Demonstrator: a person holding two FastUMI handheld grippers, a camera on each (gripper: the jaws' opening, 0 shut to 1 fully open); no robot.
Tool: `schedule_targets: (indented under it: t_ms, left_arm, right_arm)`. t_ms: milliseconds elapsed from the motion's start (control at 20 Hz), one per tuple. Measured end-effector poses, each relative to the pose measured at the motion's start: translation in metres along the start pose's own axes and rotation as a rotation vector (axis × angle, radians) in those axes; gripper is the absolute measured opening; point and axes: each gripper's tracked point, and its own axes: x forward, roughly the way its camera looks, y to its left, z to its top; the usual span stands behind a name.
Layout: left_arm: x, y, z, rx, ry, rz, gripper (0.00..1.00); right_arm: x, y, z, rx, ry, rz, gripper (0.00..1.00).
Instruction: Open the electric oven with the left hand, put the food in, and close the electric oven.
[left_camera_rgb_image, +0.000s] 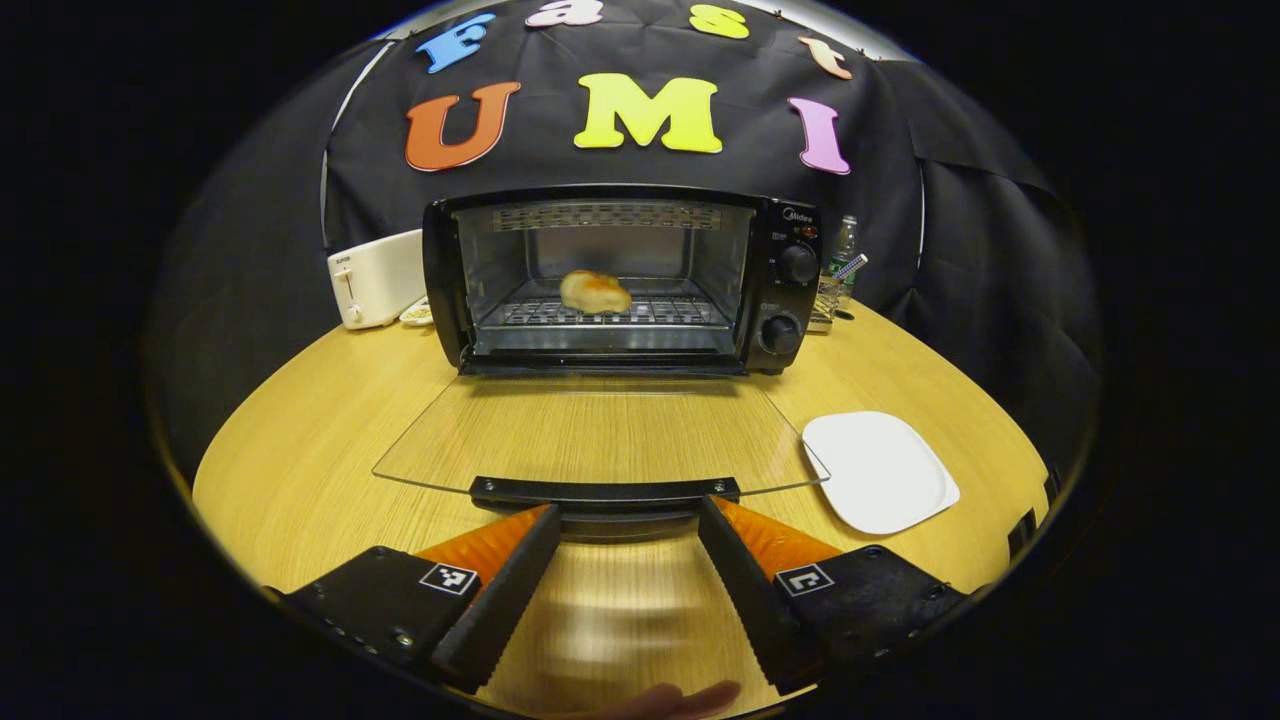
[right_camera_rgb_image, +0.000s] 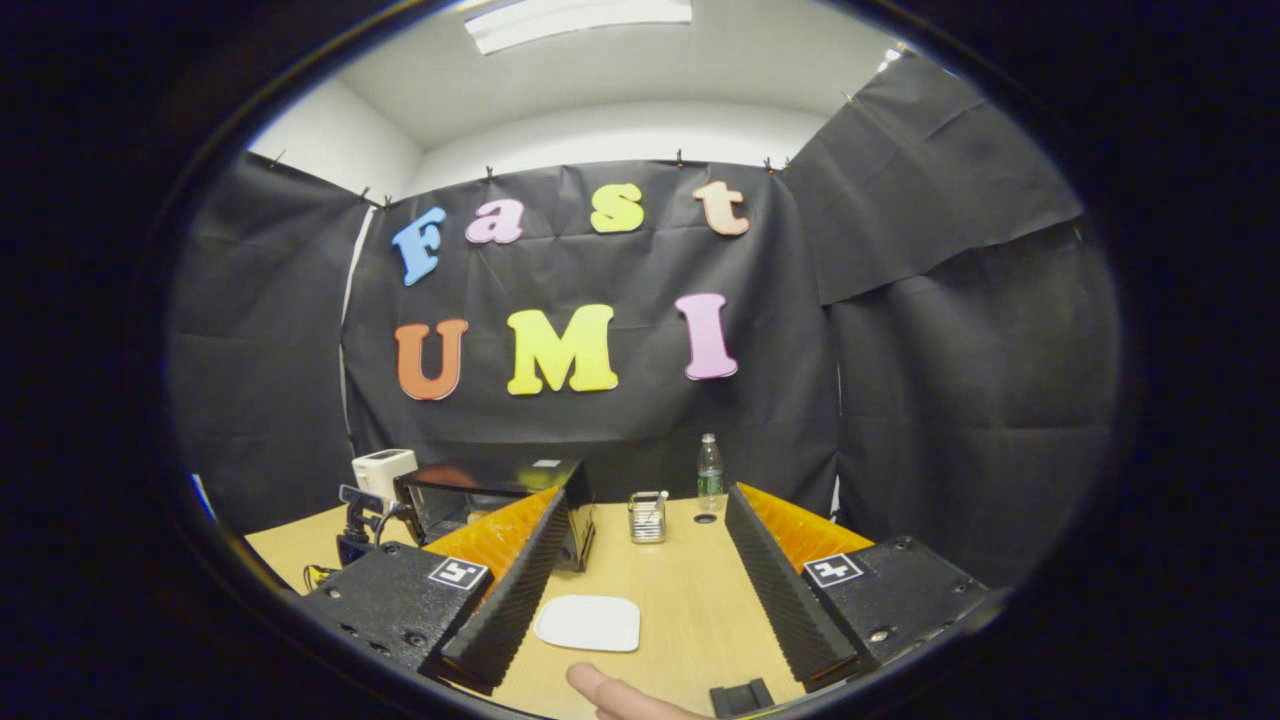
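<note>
Oven (left_camera_rgb_image: 620, 280) at upper centre, glass door (left_camera_rgb_image: 600, 435) folded flat, bread roll (left_camera_rgb_image: 595, 291) on its rack. Left gripper (left_camera_rgb_image: 625, 530) and right gripper (right_camera_rgb_image: 648, 535), both spread wide, hold nothing.

1 oven (left_camera_rgb_image: 620, 280), 1 bun (left_camera_rgb_image: 594, 292), 1 plate (left_camera_rgb_image: 880, 470), 1 toaster (left_camera_rgb_image: 375, 278).

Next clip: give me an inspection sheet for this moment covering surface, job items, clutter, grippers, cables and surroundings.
Surface: wooden table, round-edged.
Job's things: electric oven with glass door folded down flat; food on the rack inside; white plate bare.
Clutter: white toaster, water bottle, small jar.
Grippers: left gripper open, fingertips at the door handle; right gripper open, raised above the plate.
Cables: nothing seen.
Surroundings: black cloth walls, ceiling light.
</note>
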Motion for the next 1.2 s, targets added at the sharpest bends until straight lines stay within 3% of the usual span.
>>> schedule_targets:
  t_ms: [500, 1200]
  left_arm:
    - [-0.014, 0.013, 0.066, 0.014, -0.112, 0.042, 0.93]
    - [-0.006, 0.012, 0.143, 0.042, -0.167, 0.054, 0.96]
  right_arm:
    - [0.0, -0.007, -0.002, -0.001, 0.003, -0.011, 0.99]
    - [0.0, -0.011, 0.008, -0.05, -0.008, -0.025, 0.99]
